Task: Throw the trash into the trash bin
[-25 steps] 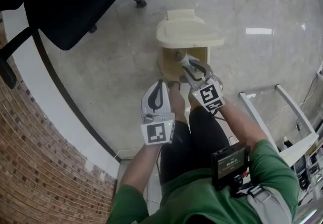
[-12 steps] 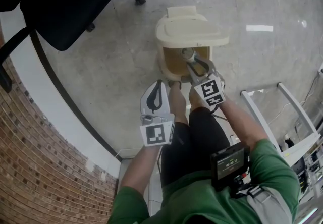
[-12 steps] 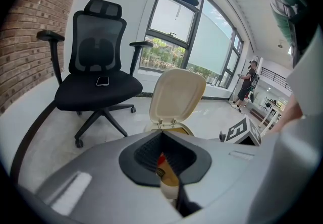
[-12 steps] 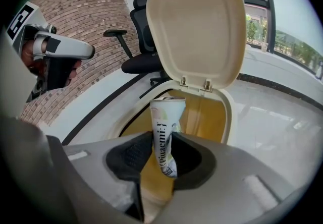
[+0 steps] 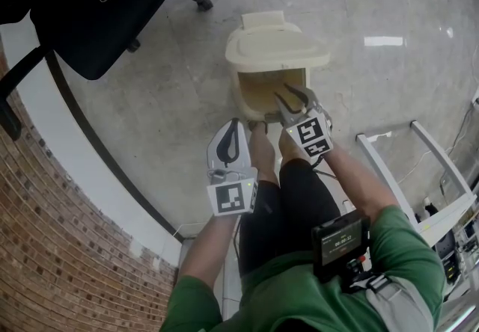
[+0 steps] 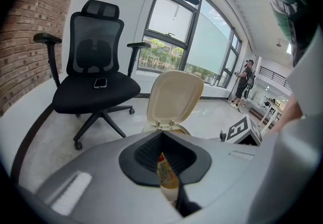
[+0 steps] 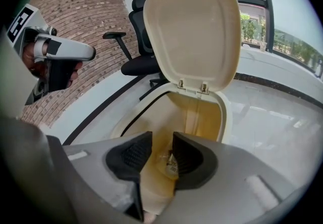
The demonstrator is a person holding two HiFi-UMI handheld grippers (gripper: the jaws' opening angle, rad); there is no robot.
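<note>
Trash bin (image 5: 238,99): a cream bin standing on the pale polished floor (image 5: 374,99), directly in front of the person's feet.
Lid (image 5: 275,48): swung up and back on its hinges, leaving the mouth uncovered.
Right hand-held gripper (image 7: 161,142): tilted down over the near edge of the bin's mouth. Its jaws stand apart and have just been opening, and the pads grip nothing.
Trash in the bin (image 7: 169,162): a crumpled printed packet lying at the bottom of the bin, seen through the gap between the right jaws and clear of both pads.
Left hand-held gripper (image 6: 162,137): held off to the left of the bin and nearer the person. Its jaws are clamped on a wrapper.
Wrapper (image 6: 165,170): a thin yellow and red printed piece, pinched between the left pads and outside the bin.
Office chair (image 6: 96,66): black mesh, on castors, beyond the bin by the brick wall (image 5: 45,233).
Phone (image 6: 100,83): lying flat on the chair's seat.
</note>
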